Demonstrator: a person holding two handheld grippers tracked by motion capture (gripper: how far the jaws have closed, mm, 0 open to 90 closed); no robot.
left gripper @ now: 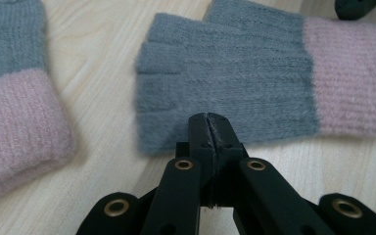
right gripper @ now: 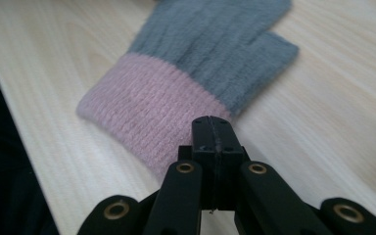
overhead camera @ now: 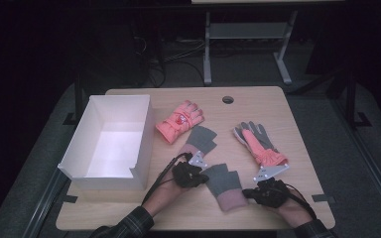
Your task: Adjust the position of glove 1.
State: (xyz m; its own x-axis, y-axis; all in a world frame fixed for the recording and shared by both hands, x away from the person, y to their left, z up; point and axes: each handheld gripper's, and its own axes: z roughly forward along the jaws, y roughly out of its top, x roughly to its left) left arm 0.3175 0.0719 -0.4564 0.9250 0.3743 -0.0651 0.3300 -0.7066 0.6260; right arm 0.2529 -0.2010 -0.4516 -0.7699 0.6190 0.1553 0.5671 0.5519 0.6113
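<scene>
Pale wooden table [overhead camera: 258, 99]: white cardboard box [overhead camera: 79, 153] empty, nothing packed; both closed grippers, left [left gripper: 210, 120] and right [right gripper: 211, 122], pinch opposite edges of the grey-and-pink knitted glove [overhead camera: 223, 186] between them

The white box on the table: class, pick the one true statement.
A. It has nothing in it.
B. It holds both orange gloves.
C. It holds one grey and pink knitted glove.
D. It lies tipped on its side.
A: in the high view the white box stands upright at the table's left with a bare floor, while all four gloves lie on the table outside it.
</scene>
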